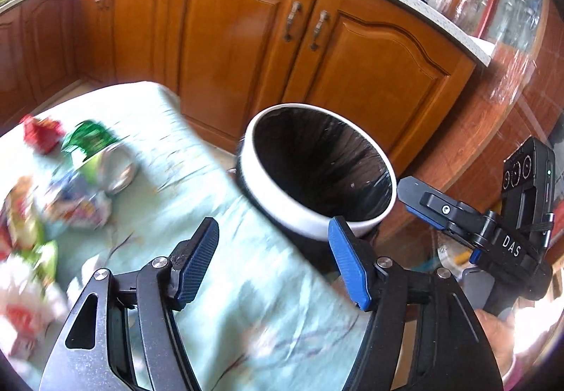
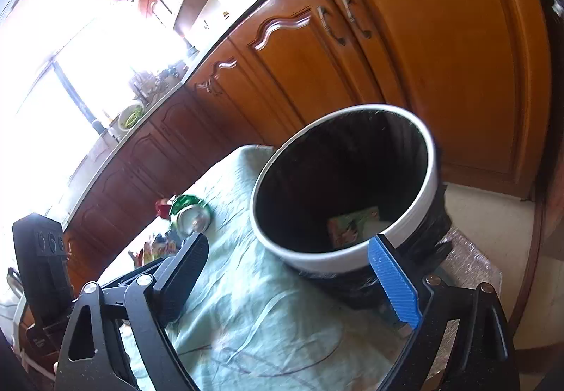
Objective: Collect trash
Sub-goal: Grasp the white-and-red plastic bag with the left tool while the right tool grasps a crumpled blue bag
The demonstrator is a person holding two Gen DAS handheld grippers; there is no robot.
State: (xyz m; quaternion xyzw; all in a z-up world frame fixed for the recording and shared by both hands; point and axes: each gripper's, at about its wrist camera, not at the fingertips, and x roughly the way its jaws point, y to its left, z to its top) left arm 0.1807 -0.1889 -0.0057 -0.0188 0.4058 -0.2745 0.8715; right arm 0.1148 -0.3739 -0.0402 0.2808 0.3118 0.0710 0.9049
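One wrapper (image 2: 354, 225) already lies in your bin (image 2: 431, 158), but a can (image 1: 118, 167) and a pile of wrappers (image 1: 31, 225) wait on the table (image 1: 225, 271). Your left gripper (image 1: 273, 262) and right gripper (image 2: 292, 280) hover with jaws wide and empty, so most collecting remains.

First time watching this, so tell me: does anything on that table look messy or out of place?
Yes. Wrappers and a crushed can lie scattered over the tablecloth, outside the trash bin beside it.

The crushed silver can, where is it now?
The crushed silver can lies on the pale green tablecloth, left of the white bin, beside a green wrapper.
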